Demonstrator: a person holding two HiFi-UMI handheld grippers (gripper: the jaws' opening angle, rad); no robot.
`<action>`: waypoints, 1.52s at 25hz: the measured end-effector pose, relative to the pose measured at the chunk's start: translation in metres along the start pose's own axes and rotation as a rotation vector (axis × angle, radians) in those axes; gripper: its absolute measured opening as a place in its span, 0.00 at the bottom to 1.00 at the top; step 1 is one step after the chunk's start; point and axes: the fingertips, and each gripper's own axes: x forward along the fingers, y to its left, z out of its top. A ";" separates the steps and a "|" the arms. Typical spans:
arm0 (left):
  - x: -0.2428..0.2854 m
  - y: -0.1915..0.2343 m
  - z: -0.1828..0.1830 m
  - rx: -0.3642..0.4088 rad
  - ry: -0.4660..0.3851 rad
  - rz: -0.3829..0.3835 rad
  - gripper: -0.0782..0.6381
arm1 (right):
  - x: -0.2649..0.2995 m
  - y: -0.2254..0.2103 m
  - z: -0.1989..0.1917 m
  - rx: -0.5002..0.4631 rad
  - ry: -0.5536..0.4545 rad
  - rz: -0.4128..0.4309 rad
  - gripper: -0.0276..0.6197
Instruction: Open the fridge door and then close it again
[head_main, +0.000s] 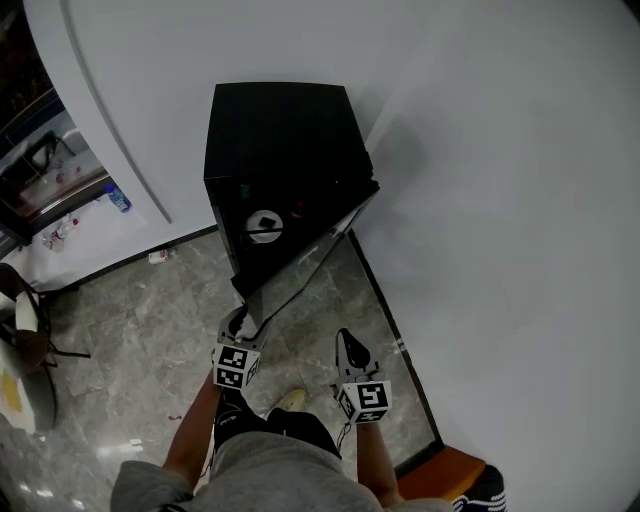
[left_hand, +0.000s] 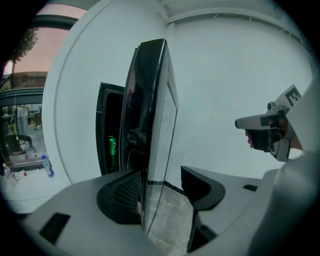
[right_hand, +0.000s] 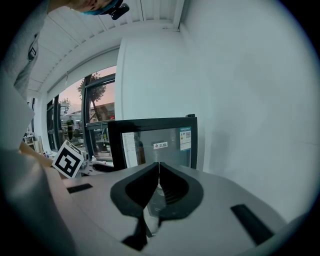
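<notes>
- I am standing over the black fridge (head_main: 275, 130), which is sitting on the floor against the white wall. Its door (left_hand: 152, 125) is hanging partly open, swung out toward me, with a green can (left_hand: 112, 150) showing inside.
- My left gripper (left_hand: 161, 191) is holding its jaws spread wide with the door's free edge standing between them. One jaw is lying against or just beside the inner face and the other is standing apart from the front, so I am hooking the door rather than pinching it.
- My right gripper (right_hand: 159, 172) is hanging nearby, jaws pressed together on nothing, pointing at the door's glass front.
- I am judging the door to be stiff and fairly light, swinging easily on its hinge. The glass face is looking smooth and slippery, and I am wanting to spare it from knocks.
- The best hold, I am thinking, is where I am now: the free edge, far from the hinge, where a small push is turning it readily. For closing, I am expecting a flat push on the outer face near that edge to work better than a pinch.
- The fridge is looking small enough to shift under a hard shove, so I am favouring a gentle swing.
</notes>
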 end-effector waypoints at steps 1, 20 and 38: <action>-0.001 -0.003 -0.001 0.002 0.002 -0.005 0.43 | -0.002 0.000 -0.001 0.002 0.000 -0.001 0.08; -0.012 -0.069 -0.017 0.089 0.022 -0.092 0.43 | -0.050 -0.003 -0.020 0.019 -0.012 -0.052 0.08; -0.012 -0.132 -0.029 0.104 0.035 -0.117 0.45 | -0.099 -0.027 -0.039 0.057 -0.025 -0.129 0.08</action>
